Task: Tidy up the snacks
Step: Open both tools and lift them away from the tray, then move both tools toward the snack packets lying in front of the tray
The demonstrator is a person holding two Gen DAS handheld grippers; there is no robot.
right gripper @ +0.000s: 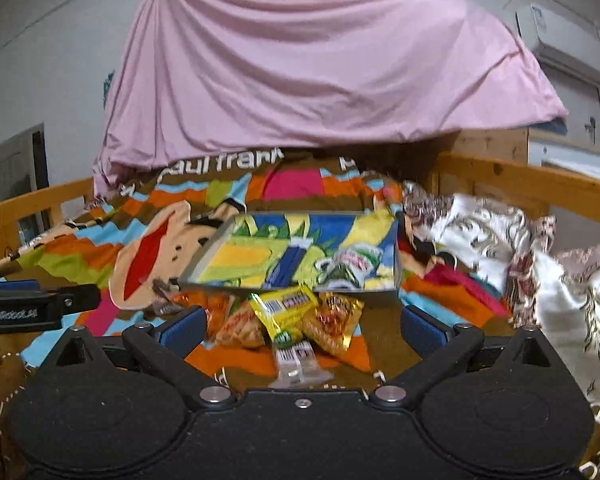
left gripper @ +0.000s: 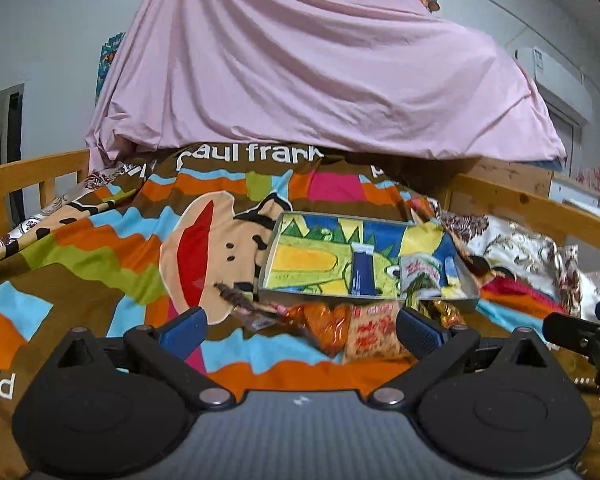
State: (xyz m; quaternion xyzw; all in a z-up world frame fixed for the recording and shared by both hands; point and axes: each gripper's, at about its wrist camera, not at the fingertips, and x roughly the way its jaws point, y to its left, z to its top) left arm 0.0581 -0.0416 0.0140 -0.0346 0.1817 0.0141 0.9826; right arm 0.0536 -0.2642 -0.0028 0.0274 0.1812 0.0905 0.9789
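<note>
A shallow tray [left gripper: 470,286] with a bright cartoon print lies on the bed; it also shows in the right wrist view [right gripper: 204,252]. Inside it lie a dark blue packet [left gripper: 363,270] and a green-white packet [left gripper: 420,272]. Several loose snack packets lie in front of the tray: orange ones [left gripper: 324,322], a pale red-lettered one [left gripper: 374,332], a yellow one [right gripper: 282,308] and a golden-orange one [right gripper: 334,320]. My left gripper [left gripper: 300,330] is open and empty, low over the packets. My right gripper [right gripper: 304,326] is open and empty, just before the yellow packet.
The bed has a colourful cartoon blanket [left gripper: 100,248] and wooden rails [right gripper: 540,184] on both sides. A pink sheet [left gripper: 320,72] hangs at the far end. A patterned white quilt [right gripper: 500,248] is bunched on the right.
</note>
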